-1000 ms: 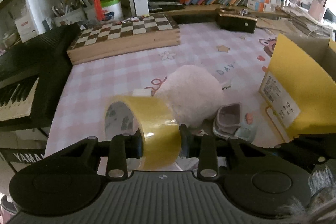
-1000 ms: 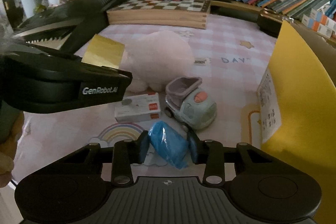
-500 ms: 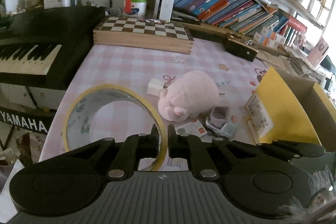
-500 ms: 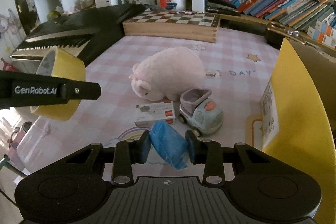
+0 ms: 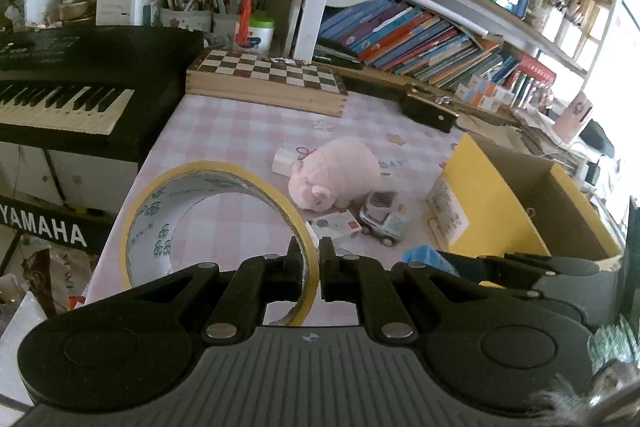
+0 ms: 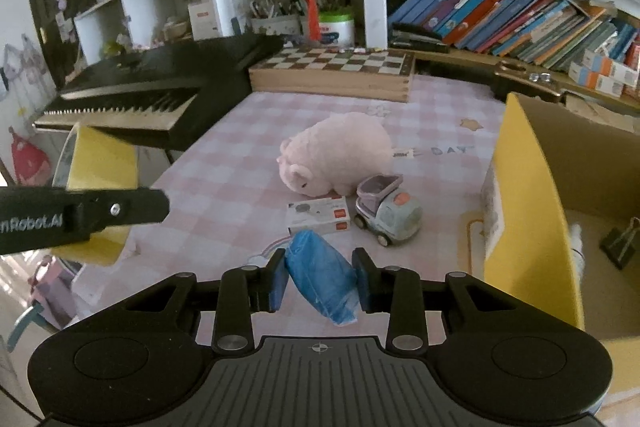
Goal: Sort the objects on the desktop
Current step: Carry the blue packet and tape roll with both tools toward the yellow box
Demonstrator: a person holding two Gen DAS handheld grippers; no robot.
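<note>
My left gripper (image 5: 310, 267) is shut on the wall of a yellow tape roll (image 5: 160, 219), held above the table's left edge. The same tape roll (image 6: 98, 163) shows at the left of the right wrist view, with the left gripper's finger (image 6: 116, 209) across it. My right gripper (image 6: 320, 275) is shut on a crumpled blue packet (image 6: 324, 279), lifted over the table. On the pink checked tablecloth (image 6: 224, 163) lie a pink plush animal (image 6: 336, 151), a toy truck (image 6: 390, 213) and a small white box (image 6: 320, 215). A yellow cardboard box (image 6: 528, 187) stands open at the right.
A black keyboard (image 5: 72, 83) flanks the table on the left. A wooden chessboard box (image 5: 268, 79) and a dark case (image 5: 428, 109) lie at the back, below shelves of books (image 5: 420, 39). A black binder clip (image 6: 620, 243) lies inside the yellow box. A small white block (image 5: 285, 161) sits behind the plush.
Both grippers have risen, so the table looks farther away. The left gripper's jaws closed on the tape roll's wall and it rolled, turning the roll's hollow toward the camera. The blue packet stays gripped.
</note>
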